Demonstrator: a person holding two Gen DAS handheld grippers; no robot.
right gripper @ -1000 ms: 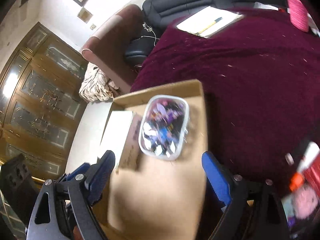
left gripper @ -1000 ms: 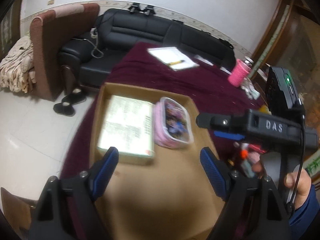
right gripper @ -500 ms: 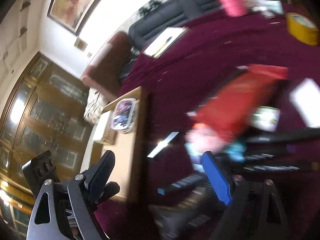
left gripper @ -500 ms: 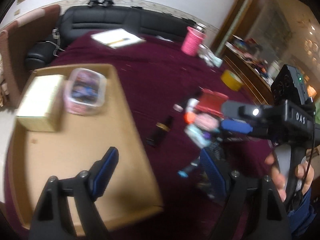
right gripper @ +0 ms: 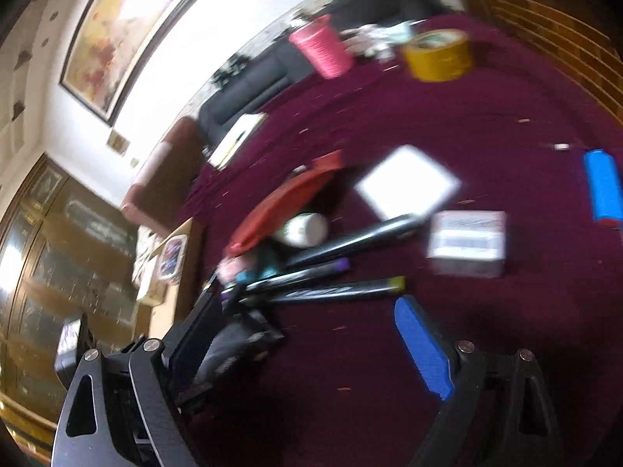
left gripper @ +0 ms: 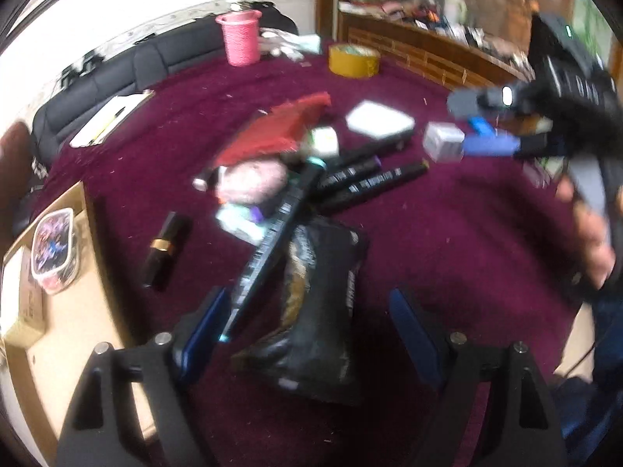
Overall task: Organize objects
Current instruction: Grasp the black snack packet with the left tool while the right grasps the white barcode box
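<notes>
The pile of markers and pouches on the table awaits sorting into the box at left; we judge both wide, empty claws, left claw and right claw, must next pick one item.

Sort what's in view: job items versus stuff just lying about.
Job, likely: markers, black pouch, lipstick, red cloth, small box, cardboard tray.

Lying about, probably: pink basket, tape roll, notepad, sofa.
</notes>
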